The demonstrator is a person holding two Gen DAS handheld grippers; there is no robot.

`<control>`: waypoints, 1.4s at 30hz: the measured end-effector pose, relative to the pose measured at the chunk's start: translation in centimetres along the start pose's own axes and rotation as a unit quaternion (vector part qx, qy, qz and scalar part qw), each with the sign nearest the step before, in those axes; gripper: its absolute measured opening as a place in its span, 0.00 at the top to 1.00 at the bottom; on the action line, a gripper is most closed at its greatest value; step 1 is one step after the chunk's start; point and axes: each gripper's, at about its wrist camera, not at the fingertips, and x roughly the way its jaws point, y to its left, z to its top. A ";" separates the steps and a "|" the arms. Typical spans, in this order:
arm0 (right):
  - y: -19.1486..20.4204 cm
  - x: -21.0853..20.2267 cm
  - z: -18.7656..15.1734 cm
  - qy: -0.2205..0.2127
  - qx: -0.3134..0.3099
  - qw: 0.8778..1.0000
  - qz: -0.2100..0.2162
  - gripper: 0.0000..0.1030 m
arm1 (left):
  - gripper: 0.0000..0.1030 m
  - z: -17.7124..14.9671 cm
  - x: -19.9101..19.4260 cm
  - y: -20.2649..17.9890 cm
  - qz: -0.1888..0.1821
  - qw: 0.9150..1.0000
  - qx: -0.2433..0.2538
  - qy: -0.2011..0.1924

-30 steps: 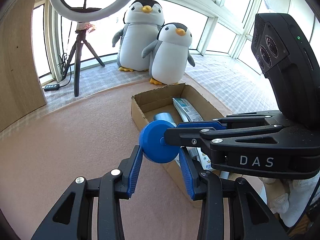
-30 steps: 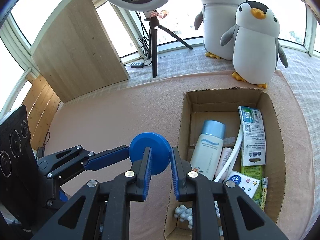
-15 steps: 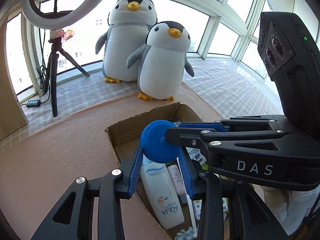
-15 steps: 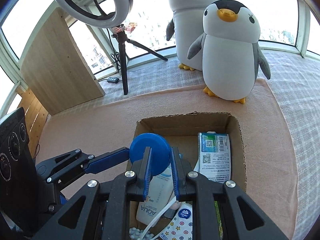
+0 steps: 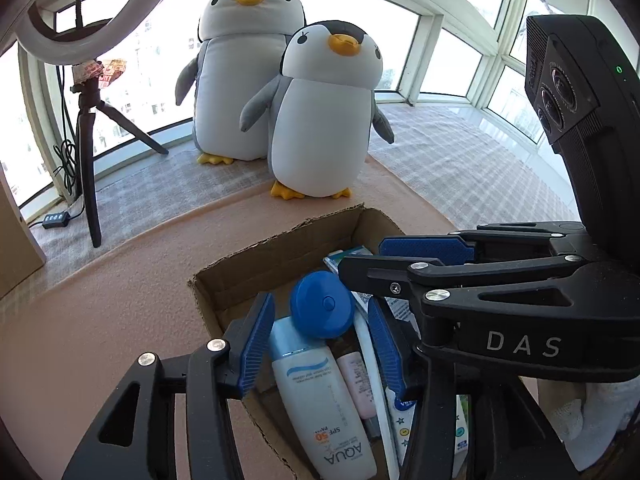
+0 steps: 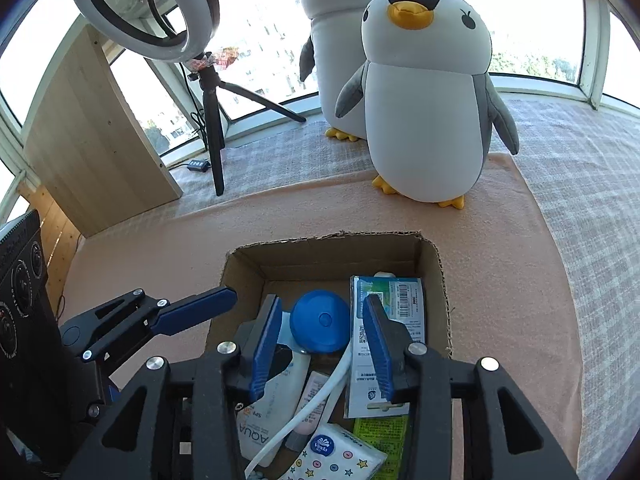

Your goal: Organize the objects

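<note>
Half a second ago the right gripper [image 6: 324,344] pinched the blue disc [image 6: 320,326]; now its jaws stand wide and the disc lies loose in the cardboard box [image 6: 244,268], on the sunscreen bottle [image 5: 316,396]. The left gripper [image 5: 320,344] is open too, right above the box, holding nothing.

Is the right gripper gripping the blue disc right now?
No, the right gripper has its jaws spread wide, and the blue disc sits untouched in the cardboard box.

Pink blanket [image 6: 500,280], cardboard box [image 6: 434,276] and smaller plush penguin [image 6: 428,120] on it.
</note>
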 end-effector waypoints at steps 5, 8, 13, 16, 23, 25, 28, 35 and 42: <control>-0.4 -0.3 -0.3 -0.002 0.014 1.000 0.000 0.47 | 0.37 -0.5 -0.5 0.7 0.004 1.000 -0.009 0.002; -0.2 -0.6 -0.6 -0.004 0.017 1.000 -0.002 0.47 | 0.34 -0.8 -1.3 1.2 0.008 1.000 -0.014 -0.002; 0.5 -1.1 -1.4 -0.007 0.018 1.000 -0.004 0.46 | 0.34 -1.8 -2.7 1.9 0.013 1.000 -0.016 -0.004; 1.1 -1.5 -2.2 -0.010 0.021 1.000 -0.008 0.46 | 0.33 -2.5 -4.0 2.6 0.014 1.000 -0.023 -0.007; 3.1 -2.2 -5.5 -0.016 0.026 0.999 -0.018 0.42 | 0.30 -5.5 -7.7 4.5 0.029 0.999 -0.034 -0.009; 4.1 -2.2 -6.4 -0.012 0.019 1.000 -0.022 0.42 | 0.29 -6.5 -8.9 5.3 0.032 0.998 -0.043 -0.011; 5.8 -2.4 -7.5 -0.009 0.009 1.000 -0.026 0.42 | 0.25 -8.1 -10.8 6.6 0.038 0.998 -0.056 -0.009; 10.7 -2.5 -9.9 0.008 -0.012 1.000 -0.010 0.37 | 0.12 -11.4 -15.9 9.3 0.067 0.995 -0.076 -0.023; 15.3 -2.3 -11.8 0.022 -0.028 0.999 0.009 0.35 | 0.06 -14.6 -20.4 12.5 0.107 0.988 -0.106 -0.018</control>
